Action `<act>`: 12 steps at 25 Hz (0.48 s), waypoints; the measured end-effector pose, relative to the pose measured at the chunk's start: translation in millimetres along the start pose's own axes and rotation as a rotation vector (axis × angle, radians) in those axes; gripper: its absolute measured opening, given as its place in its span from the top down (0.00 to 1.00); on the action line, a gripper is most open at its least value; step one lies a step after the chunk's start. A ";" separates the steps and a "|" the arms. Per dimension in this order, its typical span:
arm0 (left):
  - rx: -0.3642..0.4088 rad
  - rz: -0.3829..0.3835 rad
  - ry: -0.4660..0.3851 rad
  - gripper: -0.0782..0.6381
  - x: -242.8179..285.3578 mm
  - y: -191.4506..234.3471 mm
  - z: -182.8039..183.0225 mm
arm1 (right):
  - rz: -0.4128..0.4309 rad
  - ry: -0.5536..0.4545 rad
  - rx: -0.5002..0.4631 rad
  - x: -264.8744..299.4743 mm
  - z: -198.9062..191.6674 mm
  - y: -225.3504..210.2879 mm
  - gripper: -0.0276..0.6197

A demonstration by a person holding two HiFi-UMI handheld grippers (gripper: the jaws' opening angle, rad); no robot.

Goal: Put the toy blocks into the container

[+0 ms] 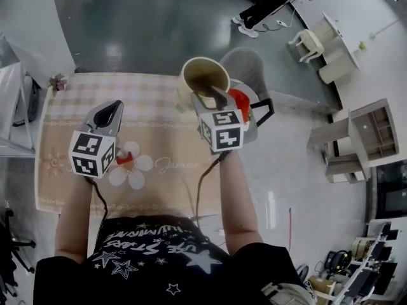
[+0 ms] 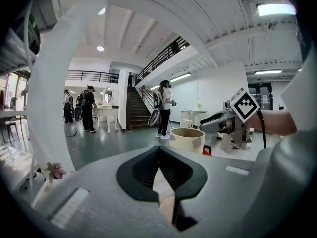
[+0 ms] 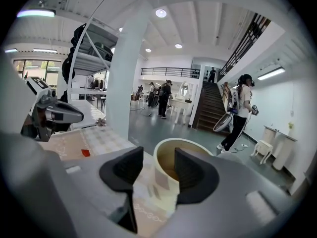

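Note:
A cream round container (image 1: 203,80) stands open-topped at the far right of the checked tablecloth (image 1: 70,116). My right gripper (image 1: 210,94) hovers just in front of its rim, jaws apart and empty; the right gripper view shows the container (image 3: 166,175) through the gap of that gripper (image 3: 158,157). A small red block (image 1: 122,160) lies on the cloth's flower print, just right of my left gripper's marker cube; the right gripper view shows this block (image 3: 85,152) too. My left gripper (image 1: 114,105) hangs above the cloth's middle, jaws together and empty (image 2: 159,148), with the container (image 2: 186,139) ahead to the right.
A red and grey object with a black handle (image 1: 253,107) sits just right of the container, past the table's right edge. A grey chair (image 1: 245,64) stands behind it. A small dried flower (image 1: 58,81) lies at the table's far left corner. People stand on the floor beyond.

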State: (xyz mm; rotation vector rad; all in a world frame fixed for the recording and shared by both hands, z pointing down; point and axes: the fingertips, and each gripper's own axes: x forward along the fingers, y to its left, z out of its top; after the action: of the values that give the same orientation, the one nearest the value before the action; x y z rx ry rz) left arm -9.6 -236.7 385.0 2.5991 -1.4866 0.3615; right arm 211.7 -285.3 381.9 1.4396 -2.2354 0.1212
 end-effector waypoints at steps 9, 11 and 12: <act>-0.046 0.050 0.025 0.88 -58.9 27.4 -30.9 | 0.073 -0.032 0.004 -10.9 9.5 70.0 0.67; -0.056 0.062 0.032 0.88 -70.6 33.0 -37.4 | 0.086 -0.029 0.004 -12.2 7.2 84.5 0.71; -0.061 0.067 0.034 0.88 -75.9 35.7 -40.6 | 0.094 -0.024 0.004 -12.4 5.0 91.6 0.71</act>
State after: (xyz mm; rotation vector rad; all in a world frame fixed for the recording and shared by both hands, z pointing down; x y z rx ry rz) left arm -83.2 -182.6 403.4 2.4886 -1.5514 0.3603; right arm 133.8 -235.8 388.3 1.3451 -2.3241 0.1397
